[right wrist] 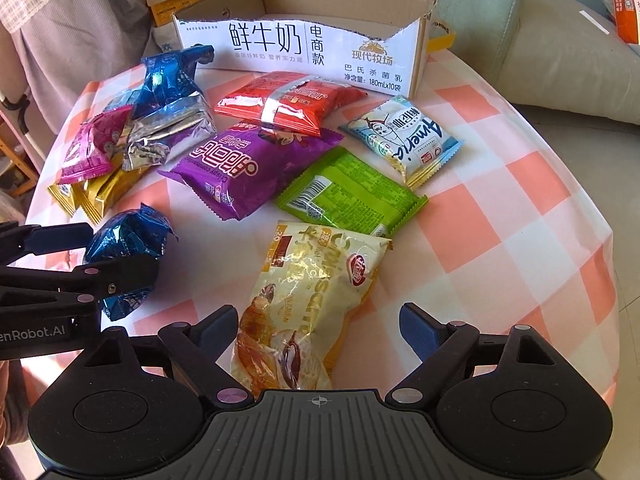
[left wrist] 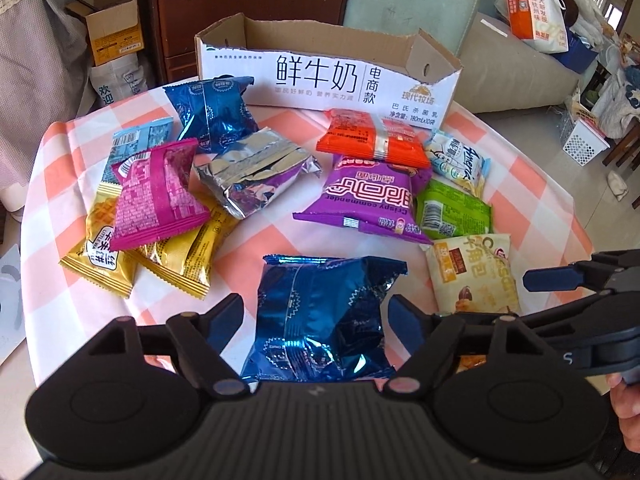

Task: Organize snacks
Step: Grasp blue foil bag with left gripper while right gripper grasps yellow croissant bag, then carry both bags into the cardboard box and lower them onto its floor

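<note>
Snacks we count: two blue packets [left wrist: 326, 316], two gold [left wrist: 176, 256]. Our left gripper [left wrist: 316, 320] and right gripper [right wrist: 320, 328] stand released, each straddling a packet.

I am in a home's living room: a checked tablecloth [left wrist: 280, 248] covers my table, with a sofa [left wrist: 508, 68], a wooden cabinet [left wrist: 248, 8] and cardboard boxes [left wrist: 116, 28] behind.

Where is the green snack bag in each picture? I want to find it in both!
Left wrist view: the green snack bag lies right of centre, between the purple bag and the table's right side.
Right wrist view: the same bag sits near the middle, just above the croissant bag.
Shared landmark: the open milk carton box at the back of the table.
</note>
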{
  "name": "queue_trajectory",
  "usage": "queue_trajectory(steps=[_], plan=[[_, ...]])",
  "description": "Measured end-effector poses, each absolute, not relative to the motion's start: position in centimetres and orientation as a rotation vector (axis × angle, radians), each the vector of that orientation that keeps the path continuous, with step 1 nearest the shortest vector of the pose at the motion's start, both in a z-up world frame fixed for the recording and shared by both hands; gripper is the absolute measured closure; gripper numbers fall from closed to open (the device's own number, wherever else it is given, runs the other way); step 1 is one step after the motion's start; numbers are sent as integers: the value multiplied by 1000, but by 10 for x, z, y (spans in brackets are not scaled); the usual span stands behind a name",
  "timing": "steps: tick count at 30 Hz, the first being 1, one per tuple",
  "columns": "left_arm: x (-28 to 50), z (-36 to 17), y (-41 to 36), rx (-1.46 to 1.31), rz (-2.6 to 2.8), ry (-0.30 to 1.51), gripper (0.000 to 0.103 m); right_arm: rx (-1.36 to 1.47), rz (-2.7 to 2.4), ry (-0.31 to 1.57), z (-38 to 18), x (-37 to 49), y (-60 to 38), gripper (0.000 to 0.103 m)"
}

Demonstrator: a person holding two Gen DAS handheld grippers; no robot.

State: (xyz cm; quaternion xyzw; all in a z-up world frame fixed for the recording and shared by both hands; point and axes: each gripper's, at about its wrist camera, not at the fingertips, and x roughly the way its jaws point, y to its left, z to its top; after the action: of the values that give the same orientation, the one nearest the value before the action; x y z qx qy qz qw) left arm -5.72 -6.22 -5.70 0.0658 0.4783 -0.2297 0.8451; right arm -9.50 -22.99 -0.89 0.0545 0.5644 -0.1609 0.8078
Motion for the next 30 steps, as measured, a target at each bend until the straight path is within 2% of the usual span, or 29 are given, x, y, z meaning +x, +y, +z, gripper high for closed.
queue_trajectory(steps=[6, 11, 12, 15, 17, 19, 24, 26, 28, 30], plan=[[-53, -70, -63, 200, -416, 1028, 24, 108, -349, 1229, -23, -91, -226, 21], [-50, -83, -66, 276, -363, 1040, 24, 39, -320, 1223, -33, -91, -213, 34], [-50, -85, -66, 280, -360, 1034, 21, 38, -314, 1219, -32, -91, -212, 35], [-50, -85, -66, 273, -359, 1030, 21, 30, -307, 1203, -31, -92, -211, 47], [-50, -86, -67, 284, -357, 1030, 17, 25, -296, 1200, -31, -92, -210, 50], [-50, -89, -70, 314, -350, 1033, 6, 25, -292, 1199, -30, -92, -210, 51], [-47, -91, -63, 275, -351, 1058, 2, 32, -291, 1199, -30, -93, -210, 51], [-48, -90, -61, 254, -370, 1059, 8, 34, -288, 1200, -30, -93, -210, 52], [-53, -86, -65, 275, -406, 1034, 26, 42, -282, 1198, -29, -94, -210, 52], [-59, -84, -69, 309, -427, 1019, 29, 49, -273, 1188, -27, -94, -210, 53]])
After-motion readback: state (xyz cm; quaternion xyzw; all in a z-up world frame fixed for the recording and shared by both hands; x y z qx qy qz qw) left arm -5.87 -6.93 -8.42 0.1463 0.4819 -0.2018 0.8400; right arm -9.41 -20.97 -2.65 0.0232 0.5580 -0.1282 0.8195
